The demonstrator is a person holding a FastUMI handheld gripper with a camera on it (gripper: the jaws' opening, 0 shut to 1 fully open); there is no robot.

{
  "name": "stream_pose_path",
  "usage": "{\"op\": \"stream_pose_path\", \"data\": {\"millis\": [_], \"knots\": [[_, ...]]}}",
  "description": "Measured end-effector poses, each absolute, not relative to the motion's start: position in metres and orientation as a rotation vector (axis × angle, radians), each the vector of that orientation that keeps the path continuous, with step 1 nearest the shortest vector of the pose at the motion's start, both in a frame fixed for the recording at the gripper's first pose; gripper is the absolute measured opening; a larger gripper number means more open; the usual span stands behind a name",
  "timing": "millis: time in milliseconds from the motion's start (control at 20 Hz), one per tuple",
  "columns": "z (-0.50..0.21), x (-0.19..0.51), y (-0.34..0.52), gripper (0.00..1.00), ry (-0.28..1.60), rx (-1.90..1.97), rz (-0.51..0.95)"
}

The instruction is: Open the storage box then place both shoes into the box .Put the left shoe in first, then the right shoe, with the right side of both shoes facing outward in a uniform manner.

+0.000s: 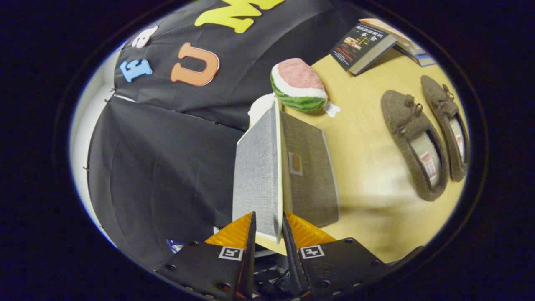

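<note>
My gripper (268, 228) is shut on the near edge of the storage box lid (257, 175), a grey fabric panel with a pale rim, one finger on each face. The lid stands raised away from the grey fabric box (311, 179), which has a small tan tag on its front. The whole view is rolled sideways. Two brown fuzzy shoes lie side by side on the wooden table (363, 142), well beyond the box: the nearer shoe (413, 142) and the farther shoe (447, 121), both with their openings showing.
A watermelon-slice plush (299, 85) sits just past the box, with something white under it. A dark book (361, 46) and a stack of other books (411, 48) lie at the table's far end. Black cloth wall hangs behind the box.
</note>
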State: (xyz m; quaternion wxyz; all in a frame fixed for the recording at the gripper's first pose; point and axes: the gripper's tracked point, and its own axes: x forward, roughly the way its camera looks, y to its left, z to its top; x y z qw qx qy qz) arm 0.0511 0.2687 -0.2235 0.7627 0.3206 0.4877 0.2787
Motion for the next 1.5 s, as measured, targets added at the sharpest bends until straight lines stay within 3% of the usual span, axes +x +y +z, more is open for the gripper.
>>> {"op": "stream_pose_path", "data": {"millis": [100, 200, 700, 1250, 1400, 1450, 1500], "knots": [[-0.242, 0.057, 0.249, 0.18, 1.096, 0.589, 0.486], [-0.25, 0.057, 0.257, 0.01, 1.156, 0.601, 0.463], [-0.172, 0.055, 0.282, 0.0, 1.072, 0.591, 0.555], [-0.112, 0.03, 0.406, 0.0, 1.032, 0.566, 0.751], [-0.111, 0.027, 0.435, 0.07, 1.027, 0.55, 0.769], [-0.114, 0.026, 0.446, 0.23, 1.027, 0.55, 0.77], [-0.113, 0.022, 0.45, 0.24, 1.034, 0.553, 0.772]]}}
